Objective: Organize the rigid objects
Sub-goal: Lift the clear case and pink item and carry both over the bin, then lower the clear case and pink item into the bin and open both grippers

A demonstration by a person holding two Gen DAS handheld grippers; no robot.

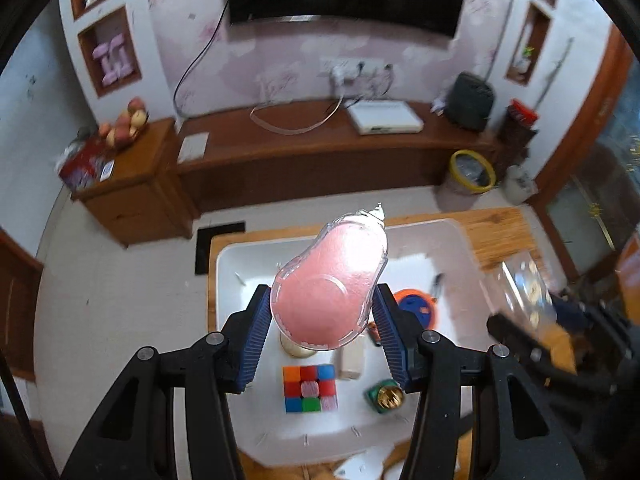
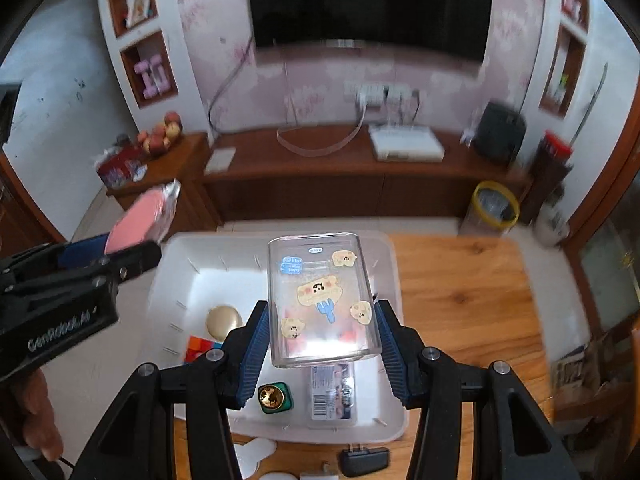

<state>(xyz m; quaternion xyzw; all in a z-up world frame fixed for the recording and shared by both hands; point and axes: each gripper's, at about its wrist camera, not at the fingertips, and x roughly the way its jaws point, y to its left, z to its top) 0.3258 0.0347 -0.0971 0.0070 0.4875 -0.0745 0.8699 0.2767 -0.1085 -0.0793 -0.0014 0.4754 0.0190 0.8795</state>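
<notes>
Left gripper (image 1: 324,312) clamped on pink pear-shaped gadget in clear plastic shell (image 1: 330,284), raised above white plastic tray (image 1: 228,264) on wooden counter (image 1: 500,236). Right gripper (image 2: 324,320) clamped on clear sticker-covered rectangular box (image 2: 322,300), above same tray. Multicoloured puzzle cube (image 1: 309,389) below left gripper.

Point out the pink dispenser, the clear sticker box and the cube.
pink dispenser (image 1: 330,288), left wrist view, middle of its pink face.
clear sticker box (image 2: 322,300), right wrist view, centre of its stickered face.
cube (image 1: 309,388), left wrist view, centre tile.
</notes>
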